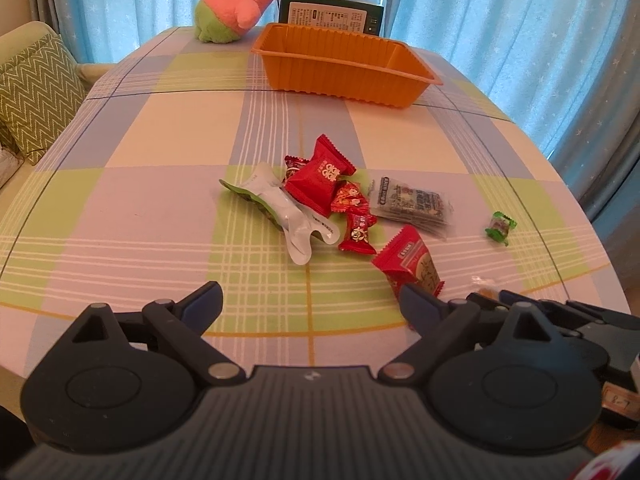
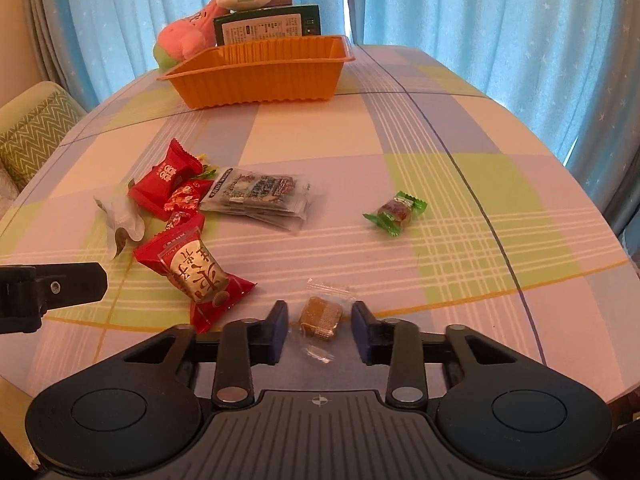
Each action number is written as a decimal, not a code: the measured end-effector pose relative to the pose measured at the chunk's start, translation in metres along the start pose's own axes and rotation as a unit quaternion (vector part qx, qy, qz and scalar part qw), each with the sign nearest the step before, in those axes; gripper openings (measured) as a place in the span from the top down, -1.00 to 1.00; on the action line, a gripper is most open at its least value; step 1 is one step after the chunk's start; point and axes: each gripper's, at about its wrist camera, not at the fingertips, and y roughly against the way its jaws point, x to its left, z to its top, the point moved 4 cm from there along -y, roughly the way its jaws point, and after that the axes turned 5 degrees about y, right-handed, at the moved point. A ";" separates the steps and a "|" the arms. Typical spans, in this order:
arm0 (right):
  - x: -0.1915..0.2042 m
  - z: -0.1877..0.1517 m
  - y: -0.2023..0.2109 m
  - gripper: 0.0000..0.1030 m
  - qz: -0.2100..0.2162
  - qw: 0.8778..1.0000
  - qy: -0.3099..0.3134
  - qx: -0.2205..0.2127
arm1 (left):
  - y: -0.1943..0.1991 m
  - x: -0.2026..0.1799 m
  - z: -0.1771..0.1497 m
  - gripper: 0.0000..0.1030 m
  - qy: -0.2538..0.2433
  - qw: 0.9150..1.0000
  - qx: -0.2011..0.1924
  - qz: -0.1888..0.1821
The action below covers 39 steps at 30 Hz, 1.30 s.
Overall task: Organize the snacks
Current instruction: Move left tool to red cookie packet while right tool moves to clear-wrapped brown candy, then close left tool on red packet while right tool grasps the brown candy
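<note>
- Orange tray (image 1: 348,80): it stands at the far end of the surface (image 1: 160,200), and its thin plastic walls are ribbed. The part of its inside that we can see is bare wall and floor.
- A dark printed box (image 1: 332,16) stands just behind the tray, with two soft toys beside and on top of it.
- Left gripper (image 1: 310,294): its jaws stand wide apart and hold nothing. They hang over the checked cloth, and the right finger (image 1: 416,304) overlaps the near end of a red packet (image 1: 412,264).
- Right gripper (image 2: 319,312): its jaws stand partly open, one on each side of a brown candy (image 2: 322,316). A gap shows between each pad and the brown block. We cannot tell whether the pads touch the clear wrapper.
- Snacks: all lie loose on the surface, well short of the tray.
- A heap of glossy red packets (image 2: 164,188) lies with a crumpled white and green pouch (image 2: 124,216) and a stack of flat clear packets (image 2: 260,196).
- A green twist-end candy (image 2: 394,212) lies apart to the right.
- The cloth is a pastel plaid and lies smooth.
</note>
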 end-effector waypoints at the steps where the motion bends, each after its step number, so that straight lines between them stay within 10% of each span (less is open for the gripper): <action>1: -0.001 0.000 0.000 0.58 0.002 1.000 0.000 0.000 | 0.000 -0.001 0.000 -0.77 0.000 1.000 0.000 -0.004; 16: -0.048 0.003 0.014 0.58 -0.030 0.998 -0.050 -0.017 | -0.018 -0.053 -0.007 -0.41 -0.020 0.994 0.013 -0.106; 30: -0.056 0.001 0.010 0.59 -0.025 0.998 -0.064 -0.015 | -0.058 -0.070 -0.002 0.51 -0.051 0.996 0.019 -0.071; 39: -0.049 0.009 0.018 0.59 -0.014 0.998 -0.059 -0.030 | -0.042 -0.068 0.006 0.59 -0.076 0.995 0.004 -0.058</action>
